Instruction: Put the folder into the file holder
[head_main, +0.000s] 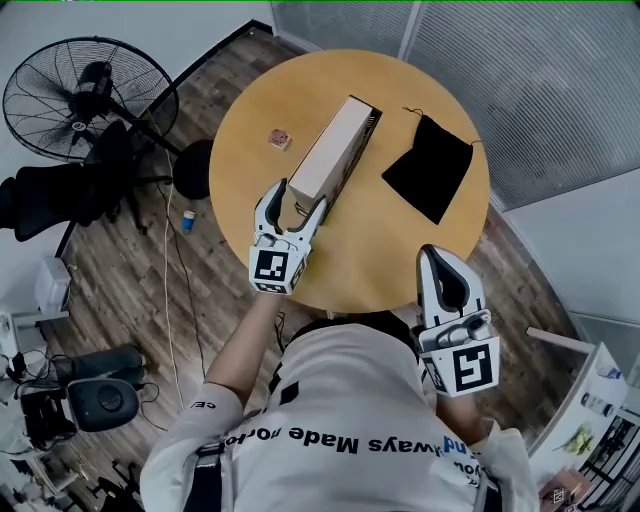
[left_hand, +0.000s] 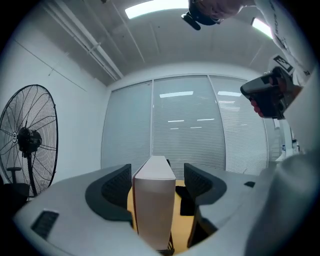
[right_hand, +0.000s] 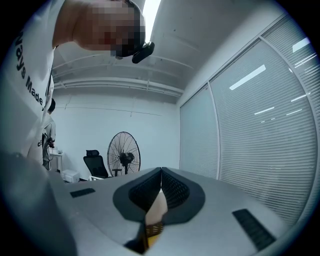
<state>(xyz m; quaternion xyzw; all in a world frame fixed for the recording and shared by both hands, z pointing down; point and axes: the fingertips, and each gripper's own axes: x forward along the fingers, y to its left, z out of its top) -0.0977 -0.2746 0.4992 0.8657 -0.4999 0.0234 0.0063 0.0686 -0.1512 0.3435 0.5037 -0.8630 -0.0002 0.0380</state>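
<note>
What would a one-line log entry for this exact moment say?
left gripper: open, fingers either side of folder | right gripper: shut, empty | folder: upright on table | black pouch: beside folder

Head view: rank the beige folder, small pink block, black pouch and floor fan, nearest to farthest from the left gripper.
From the left gripper:
1. beige folder, end between its open jaws.
2. small pink block, left of the folder.
3. black pouch, right side of the table.
4. floor fan, off the table, far left.
</note>
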